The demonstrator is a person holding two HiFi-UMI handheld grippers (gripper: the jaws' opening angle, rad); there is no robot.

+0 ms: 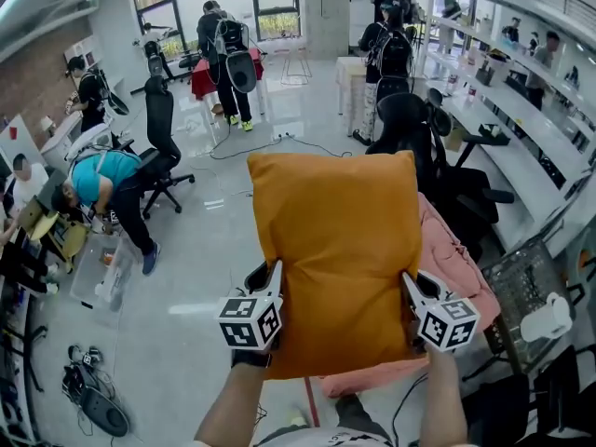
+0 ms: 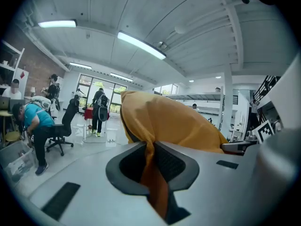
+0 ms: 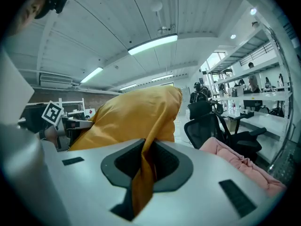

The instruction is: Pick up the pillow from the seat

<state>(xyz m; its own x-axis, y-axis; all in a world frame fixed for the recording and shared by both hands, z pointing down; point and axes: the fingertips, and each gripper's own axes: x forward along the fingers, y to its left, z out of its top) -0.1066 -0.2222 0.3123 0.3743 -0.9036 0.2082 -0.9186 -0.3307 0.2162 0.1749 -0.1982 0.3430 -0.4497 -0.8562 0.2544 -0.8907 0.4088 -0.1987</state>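
Note:
An orange pillow (image 1: 340, 250) hangs upright in the air in front of me, held by its two lower side edges. My left gripper (image 1: 276, 285) is shut on the pillow's left edge; in the left gripper view a fold of orange pillow (image 2: 164, 121) cloth is pinched between the jaws of the left gripper (image 2: 153, 166). My right gripper (image 1: 408, 291) is shut on the right edge, and the right gripper view shows the pillow (image 3: 134, 117) cloth clamped in the right gripper (image 3: 145, 166). Behind and below the pillow lies a pink cushion (image 1: 456, 259) on the seat.
A black office chair (image 1: 414, 133) stands behind the pillow, with white desks (image 1: 521, 147) to the right. Several people stand or bend over across the glossy floor (image 1: 177, 315). Another black chair (image 1: 160, 147) is at the left. A clear bin (image 1: 101, 273) and cables lie on the floor lower left.

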